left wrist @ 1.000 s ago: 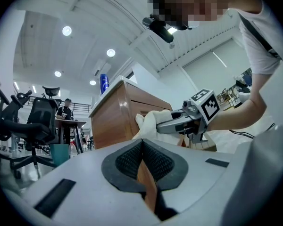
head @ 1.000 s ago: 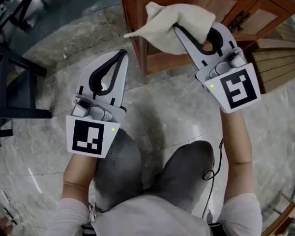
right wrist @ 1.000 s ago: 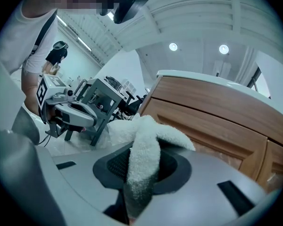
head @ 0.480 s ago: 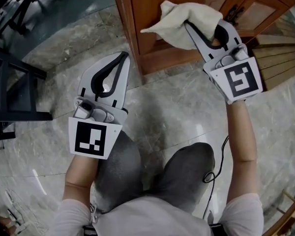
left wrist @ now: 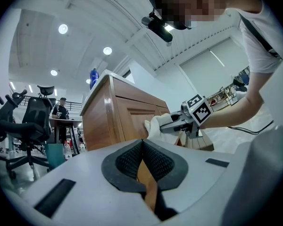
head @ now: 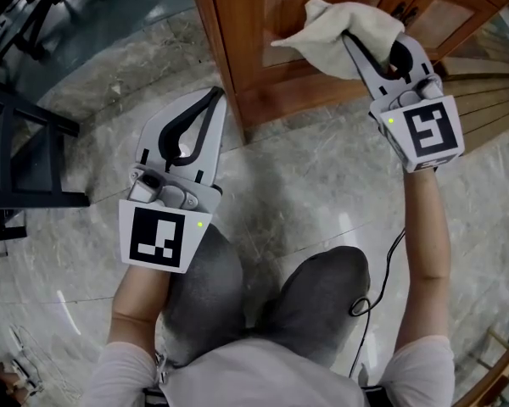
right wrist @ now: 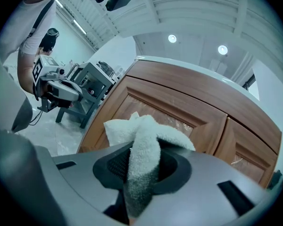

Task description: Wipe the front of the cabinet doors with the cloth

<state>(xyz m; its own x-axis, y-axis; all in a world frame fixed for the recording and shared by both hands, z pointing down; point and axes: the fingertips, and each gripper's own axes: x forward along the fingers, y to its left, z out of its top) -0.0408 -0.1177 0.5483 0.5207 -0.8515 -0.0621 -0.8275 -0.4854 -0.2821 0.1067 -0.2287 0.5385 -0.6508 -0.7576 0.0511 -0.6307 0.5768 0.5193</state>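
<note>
A wooden cabinet (head: 237,49) with panelled doors (right wrist: 179,117) stands at the top of the head view. My right gripper (head: 349,34) is shut on a cream cloth (head: 339,32), which is bunched up and held against the left door panel (head: 288,7). In the right gripper view the cloth (right wrist: 141,140) bulges out between the jaws in front of the door. My left gripper (head: 214,94) hangs shut and empty over the floor, left of the cabinet's corner. From the left gripper view the cabinet (left wrist: 118,117) and the right gripper (left wrist: 179,121) with the cloth (left wrist: 153,126) are visible.
Grey marble floor (head: 305,185) lies under both grippers. Stacked wooden slats (head: 483,100) sit at the right. A dark metal frame (head: 25,125) stands at the left. The person's knees (head: 263,303) are below. Office chairs (left wrist: 33,121) and a person stand far back in the left gripper view.
My right gripper has carried the cloth to the right and a little upward across the door front. The left gripper has hardly moved.
</note>
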